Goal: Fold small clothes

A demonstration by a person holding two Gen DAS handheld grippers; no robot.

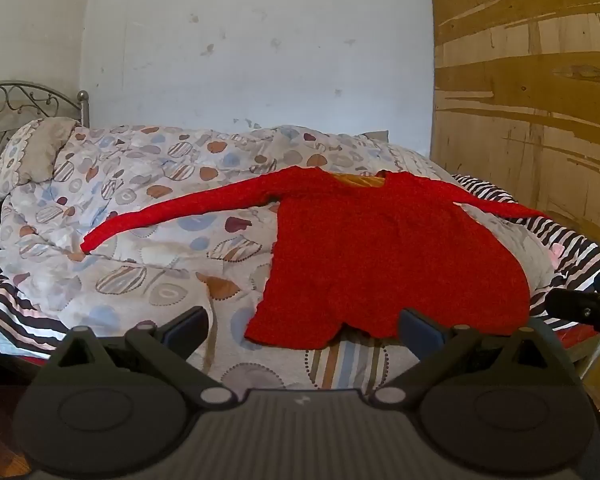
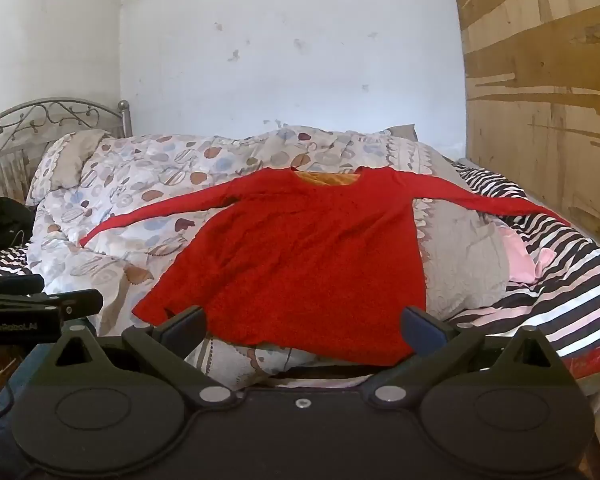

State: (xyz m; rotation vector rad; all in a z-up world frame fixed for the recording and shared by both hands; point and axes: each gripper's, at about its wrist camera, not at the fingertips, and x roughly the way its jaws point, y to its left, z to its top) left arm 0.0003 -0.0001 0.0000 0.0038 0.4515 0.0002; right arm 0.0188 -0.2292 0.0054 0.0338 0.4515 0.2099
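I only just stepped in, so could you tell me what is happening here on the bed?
A person holds a gripper in each hand over a bed to fold a red long-sleeved top. It lies spread flat on the patterned duvet, both sleeves stretched out. The left gripper and the right gripper are open near its hem, gripping nothing. No fold has been made yet.

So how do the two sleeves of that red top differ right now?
The picture-left sleeve of the red long-sleeved top lies on the spotted quilt; the picture-right sleeve reaches onto the striped sheet. Both lie spread out flat, unfolded.
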